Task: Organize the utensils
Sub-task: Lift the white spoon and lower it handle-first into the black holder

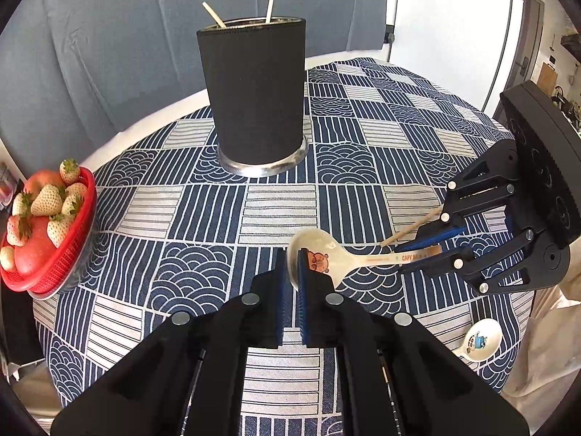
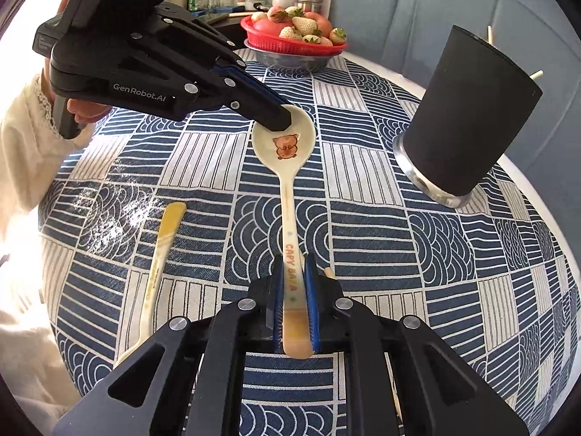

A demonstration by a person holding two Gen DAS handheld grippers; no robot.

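A cream ceramic spoon (image 1: 348, 258) with a capybara picture and lettering on its handle is held at both ends over the patterned tablecloth. My left gripper (image 1: 291, 254) is shut on the rim of the spoon's bowl; in the right wrist view the left gripper (image 2: 283, 118) comes in from the upper left. My right gripper (image 2: 294, 265) is shut on the end of the spoon (image 2: 287, 196) handle. The right gripper (image 1: 401, 259) shows at the right of the left wrist view. A tall black utensil holder (image 1: 254, 94) (image 2: 468, 116) stands behind, with two chopsticks in it.
A loose chopstick (image 1: 410, 227) lies on the cloth by the right gripper. A second white spoon (image 1: 481, 339) (image 2: 159, 254) with a blue cartoon lies near the table edge. A red basket of strawberries and apples (image 1: 47, 225) (image 2: 294, 36) sits at the table's rim. A person's sleeve (image 2: 25, 138) is at the left.
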